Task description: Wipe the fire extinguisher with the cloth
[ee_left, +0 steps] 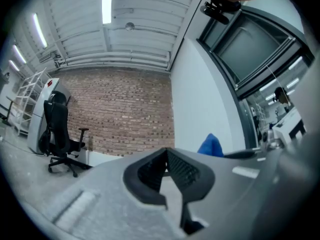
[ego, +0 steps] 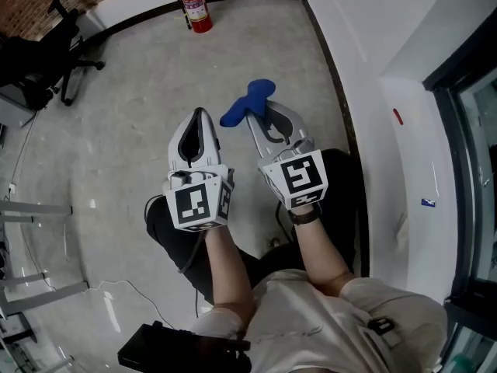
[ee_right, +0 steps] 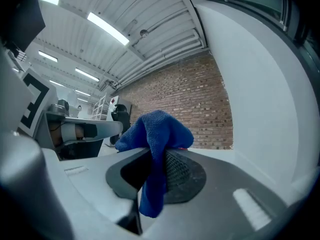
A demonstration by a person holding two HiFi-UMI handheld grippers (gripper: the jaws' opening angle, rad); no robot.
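Pale grey concrete floor [ego: 116, 146], white walls [ego: 365, 22] with a dark skirting strip [ego: 330, 61] along the bottom, pretty bare room overall. Closest to me is the person [ego: 311, 325] in light shorts, both forearms stretched out in front, each hand holding one of those two-jaw tongs with a marker cube on the back. The left gripper [ego: 200, 116] is pinched closed, pads meeting at the tip with nothing between them, just held out over the floor. The right gripper [ego: 262, 116] sits beside it, not touching, and it's clamped down on a blue cloth [ego: 248, 103]. The cloth bunches up in a lump past the tips, and a strip of it hangs down between the ribbed pads. Both grippers point the same way, toward the far end of the room. Well beyond them, the red fire extinguisher [ego: 194, 2] stands upright on the floor right against the far wall, with nothing near it or touching it. Off to the left, a black office chair [ego: 54, 45] sits in front of a brick wall [ee_left: 125, 114], and a dark window frame [ego: 466, 68] runs along the right side.
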